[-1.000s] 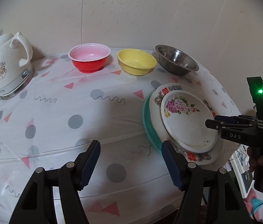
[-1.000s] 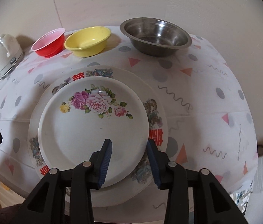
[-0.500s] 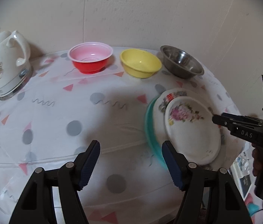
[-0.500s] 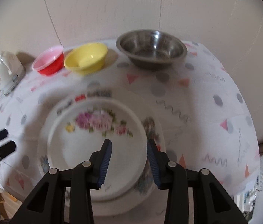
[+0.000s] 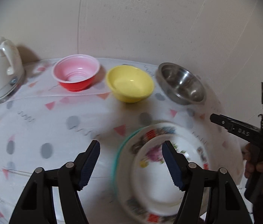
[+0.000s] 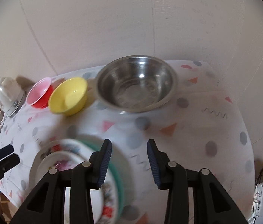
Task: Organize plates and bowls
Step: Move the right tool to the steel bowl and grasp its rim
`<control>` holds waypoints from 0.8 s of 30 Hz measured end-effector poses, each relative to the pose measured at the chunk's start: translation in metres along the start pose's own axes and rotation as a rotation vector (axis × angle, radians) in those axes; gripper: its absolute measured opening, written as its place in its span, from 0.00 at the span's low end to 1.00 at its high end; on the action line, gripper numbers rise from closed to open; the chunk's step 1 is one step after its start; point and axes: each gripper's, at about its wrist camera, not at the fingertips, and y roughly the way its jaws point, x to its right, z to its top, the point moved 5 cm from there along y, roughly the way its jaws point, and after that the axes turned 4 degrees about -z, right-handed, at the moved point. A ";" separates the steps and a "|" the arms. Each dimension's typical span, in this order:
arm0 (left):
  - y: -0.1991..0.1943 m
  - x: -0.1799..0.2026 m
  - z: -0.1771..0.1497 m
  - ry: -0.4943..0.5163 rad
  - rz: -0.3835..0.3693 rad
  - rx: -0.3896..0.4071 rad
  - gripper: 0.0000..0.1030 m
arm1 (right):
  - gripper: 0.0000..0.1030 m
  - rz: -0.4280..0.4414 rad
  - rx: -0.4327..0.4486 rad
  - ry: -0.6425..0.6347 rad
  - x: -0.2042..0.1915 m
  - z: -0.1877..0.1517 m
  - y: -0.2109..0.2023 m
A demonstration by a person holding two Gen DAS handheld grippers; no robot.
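The plates [image 5: 155,183] sit stacked at the table's [image 5: 56,123] near edge; three bowls line the back. Both grippers, left [image 5: 131,163] and right [image 6: 128,163], gape empty. Nesting bowls looks next: the right gripper faces the steel bowl [image 6: 136,84] and needs a rim pinch.

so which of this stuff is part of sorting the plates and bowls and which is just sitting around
Part of the job:
red bowl
yellow bowl
steel bowl
small rose plate
larger patterned plate under it
teal plate at the bottom

Just lying about:
white kettle
patterned tablecloth
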 end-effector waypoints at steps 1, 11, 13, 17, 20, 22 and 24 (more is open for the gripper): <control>0.005 0.008 0.004 -0.001 -0.013 -0.001 0.68 | 0.39 0.000 -0.001 0.005 0.006 0.005 0.002; 0.043 0.059 0.044 -0.005 -0.060 0.010 0.66 | 0.41 0.025 0.023 0.063 0.052 0.054 0.030; 0.053 0.066 0.051 -0.001 -0.067 0.005 0.63 | 0.41 0.020 0.018 0.076 0.060 0.059 0.037; 0.083 0.080 0.068 0.008 -0.082 -0.019 0.59 | 0.41 0.025 0.001 0.109 0.074 0.070 0.054; 0.105 0.086 0.077 0.009 -0.101 -0.050 0.55 | 0.41 0.030 -0.001 0.115 0.078 0.077 0.063; 0.115 0.090 0.081 0.013 -0.106 -0.062 0.54 | 0.41 0.032 -0.007 0.116 0.079 0.080 0.069; 0.127 0.094 0.086 0.029 -0.101 -0.069 0.54 | 0.41 0.034 -0.009 0.122 0.081 0.083 0.074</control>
